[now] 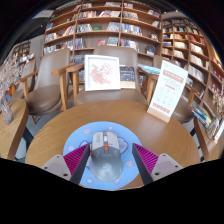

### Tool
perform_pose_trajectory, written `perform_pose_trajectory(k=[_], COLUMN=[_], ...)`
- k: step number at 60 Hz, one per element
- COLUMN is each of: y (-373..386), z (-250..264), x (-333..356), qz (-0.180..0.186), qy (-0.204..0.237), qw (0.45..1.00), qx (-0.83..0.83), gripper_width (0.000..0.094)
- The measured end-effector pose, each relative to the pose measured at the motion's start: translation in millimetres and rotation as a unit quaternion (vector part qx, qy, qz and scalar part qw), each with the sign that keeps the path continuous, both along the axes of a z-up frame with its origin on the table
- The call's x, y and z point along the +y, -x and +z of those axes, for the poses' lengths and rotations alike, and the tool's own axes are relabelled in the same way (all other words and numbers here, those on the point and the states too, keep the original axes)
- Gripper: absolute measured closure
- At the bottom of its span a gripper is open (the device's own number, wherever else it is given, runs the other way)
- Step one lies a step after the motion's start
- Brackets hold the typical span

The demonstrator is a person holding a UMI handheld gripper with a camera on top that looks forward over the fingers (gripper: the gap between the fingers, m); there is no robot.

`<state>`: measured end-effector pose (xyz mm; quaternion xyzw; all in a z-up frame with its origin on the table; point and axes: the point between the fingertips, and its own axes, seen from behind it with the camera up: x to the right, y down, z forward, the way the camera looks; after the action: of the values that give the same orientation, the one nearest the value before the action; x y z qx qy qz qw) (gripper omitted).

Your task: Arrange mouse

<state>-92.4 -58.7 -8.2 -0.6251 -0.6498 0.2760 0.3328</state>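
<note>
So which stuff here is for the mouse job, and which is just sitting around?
For the job:
- mouse, between the gripper fingers, gaps either side, fingers open
- round blue mouse mat under it

Just lying about:
- upright picture sign
- tall leaflet stand
- wooden chairs
- bookshelves
- round wooden table holding it all

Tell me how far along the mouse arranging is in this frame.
Seemingly done: the grey mouse already lies on the round mouse pad on the wooden table. In hand: the gripper has its fingers open on either side of the mouse, with gaps, not pressing it. Left: whether it still needs straightening cannot be told; otherwise only pulling the gripper away.
</note>
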Motion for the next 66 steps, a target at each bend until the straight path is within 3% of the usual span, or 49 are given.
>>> perform_pose_trajectory(k=[6,29,49,66], y=[-17,-186,-353,-405], z=[11,136,141,129], x=[-7,17,39,57], qz=[0.009,0.020,0.009,0.007], qy=[0.029,0.014,0.028,0.016], qw=[1.000,0.997,0.996,0.997], qx=[-0.005,0.073,0.083,0.078], gripper_width=[0.0089,0.0084,0.0087,0.0085])
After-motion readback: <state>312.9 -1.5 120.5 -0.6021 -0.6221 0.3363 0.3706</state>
